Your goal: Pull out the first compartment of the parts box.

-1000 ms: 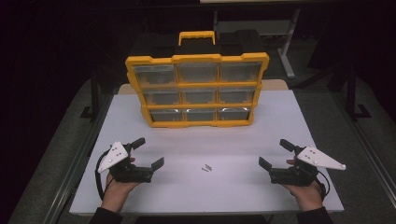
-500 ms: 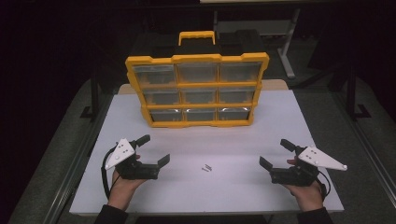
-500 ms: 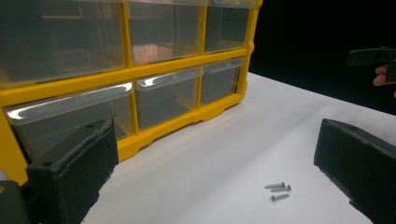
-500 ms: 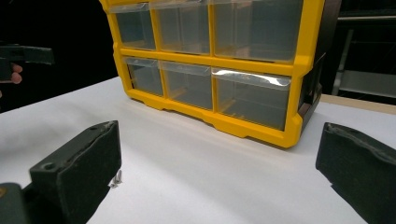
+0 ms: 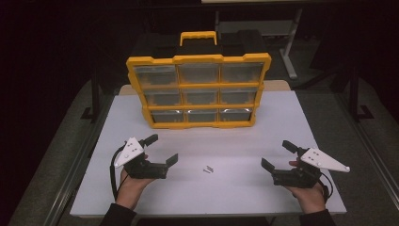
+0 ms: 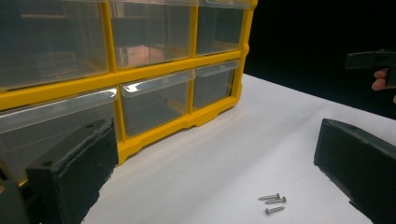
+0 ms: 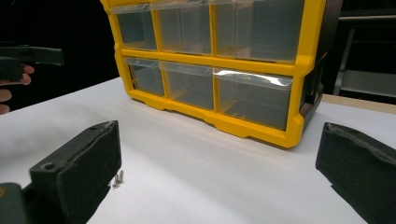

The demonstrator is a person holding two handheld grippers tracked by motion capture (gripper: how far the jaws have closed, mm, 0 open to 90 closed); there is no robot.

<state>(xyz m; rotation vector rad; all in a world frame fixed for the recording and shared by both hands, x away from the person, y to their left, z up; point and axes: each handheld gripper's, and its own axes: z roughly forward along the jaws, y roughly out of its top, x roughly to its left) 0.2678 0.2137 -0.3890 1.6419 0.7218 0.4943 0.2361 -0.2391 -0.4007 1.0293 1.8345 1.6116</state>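
1. High view: three small screws (image 5: 207, 168) lie bunched on the white table (image 5: 282, 122), between the two grippers and in front of the yellow drawer organizer (image 5: 200, 92). The left gripper (image 5: 161, 149) sits just left of them with its jaws spread wide and nothing between them. The right gripper (image 5: 276, 156) rests well apart on the far side, likewise wide and empty. The left is the nearer one, so I judge it the likelier to make the pickup.

2. Left gripper view: the screws (image 6: 272, 204) lie low in the frame, right of centre and closer to the right-hand jaw. Their long axes run roughly side to side across the picture, nearly parallel to one another. The gripper would have to dip forward and a little right to straddle them. The organizer (image 6: 140, 79) fills the upper left, its clear drawers shut. Whether the screws touch each other is hard to say at this size.

3. Right gripper view: the screws (image 7: 117, 178) peek out just beside the left-hand jaw, partly hidden by it, so their count is unclear here. The organizer (image 7: 224, 60) stands ahead, its upper rows cut off by the frame. At the left edge the other hand (image 7: 11, 88) and its gripper are cropped.
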